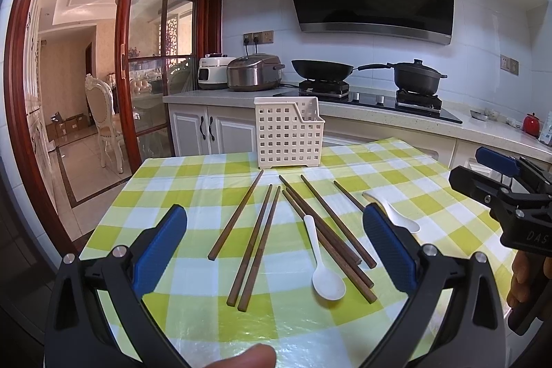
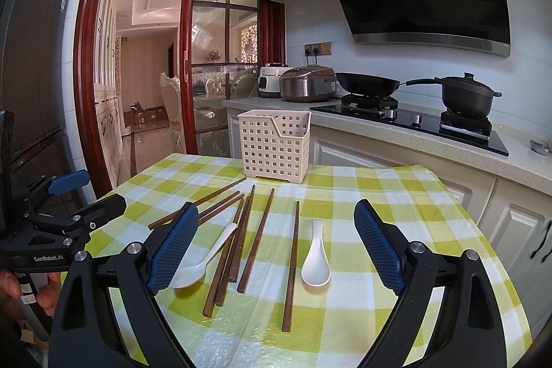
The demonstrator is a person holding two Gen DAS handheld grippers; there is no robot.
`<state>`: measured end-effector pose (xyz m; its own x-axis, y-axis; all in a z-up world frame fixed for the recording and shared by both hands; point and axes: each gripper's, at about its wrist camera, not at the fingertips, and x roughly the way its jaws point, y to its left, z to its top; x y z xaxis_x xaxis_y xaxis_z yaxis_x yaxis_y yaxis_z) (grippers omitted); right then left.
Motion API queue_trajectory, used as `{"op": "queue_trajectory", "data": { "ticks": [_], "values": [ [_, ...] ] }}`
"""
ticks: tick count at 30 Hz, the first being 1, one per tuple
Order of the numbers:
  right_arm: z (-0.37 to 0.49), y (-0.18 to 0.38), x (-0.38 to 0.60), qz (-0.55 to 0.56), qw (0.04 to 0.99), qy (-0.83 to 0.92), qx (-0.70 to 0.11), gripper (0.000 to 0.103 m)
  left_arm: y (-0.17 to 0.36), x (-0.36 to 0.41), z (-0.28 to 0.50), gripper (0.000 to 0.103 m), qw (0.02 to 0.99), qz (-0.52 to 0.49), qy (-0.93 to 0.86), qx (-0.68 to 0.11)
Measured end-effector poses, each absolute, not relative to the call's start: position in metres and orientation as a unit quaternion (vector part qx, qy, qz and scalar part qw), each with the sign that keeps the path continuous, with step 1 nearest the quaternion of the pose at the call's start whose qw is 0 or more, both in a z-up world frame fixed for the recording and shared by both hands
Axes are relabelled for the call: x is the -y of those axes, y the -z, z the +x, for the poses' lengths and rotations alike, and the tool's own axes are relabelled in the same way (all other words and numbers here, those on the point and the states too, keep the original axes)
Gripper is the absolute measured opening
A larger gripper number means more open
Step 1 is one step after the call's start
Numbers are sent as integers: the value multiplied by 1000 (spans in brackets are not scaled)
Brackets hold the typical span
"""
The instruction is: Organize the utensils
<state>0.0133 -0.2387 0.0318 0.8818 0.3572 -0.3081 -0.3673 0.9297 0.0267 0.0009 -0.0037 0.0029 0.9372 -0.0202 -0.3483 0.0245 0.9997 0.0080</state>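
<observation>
Checked worktop [image 1: 193, 175] is carrying chopsticks [image 1: 257, 244], two white spoons [image 2: 315, 259] and a basket [image 1: 288, 133] behind, both tongs gaping empty, the left view half-hiding one spoon the right is showing whole.

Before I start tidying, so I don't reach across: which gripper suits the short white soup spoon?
Probably right. The short soup spoon lies between the open right gripper fingers; the left gripper frames the long spoon instead.
</observation>
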Motion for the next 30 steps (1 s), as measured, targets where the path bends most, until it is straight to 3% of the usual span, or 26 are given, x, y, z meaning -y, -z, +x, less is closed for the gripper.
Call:
{"op": "queue_trajectory", "data": {
  "ticks": [30],
  "values": [
    [12, -32, 238, -15, 970, -188, -154, 86, -5, 2, 0, 99, 984, 1, 13, -175]
  ]
}}
